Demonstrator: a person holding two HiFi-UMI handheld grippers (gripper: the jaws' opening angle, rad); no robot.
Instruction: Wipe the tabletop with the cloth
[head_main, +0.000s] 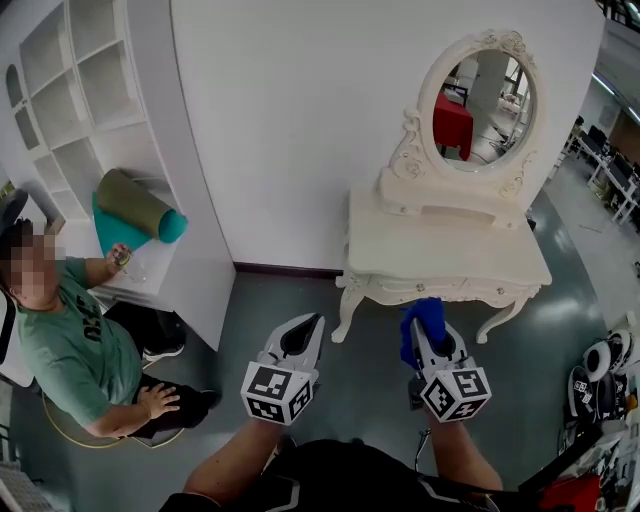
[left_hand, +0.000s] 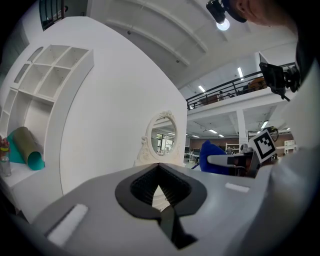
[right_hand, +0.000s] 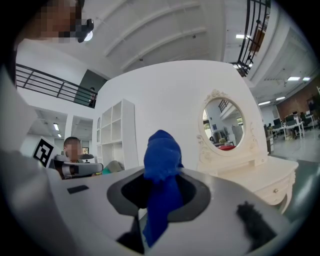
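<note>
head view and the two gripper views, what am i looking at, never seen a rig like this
No robot here: a person holds a two-jaw tool in each hand. The head view comes from a camera on their head, looking down at the left gripper and right gripper. Each gripper view rides on its own tool. The right one is clamped on a blue cloth; the left is shut on nothing. Ahead stands a white dressing table with an oval mirror, its top bare.
</note>
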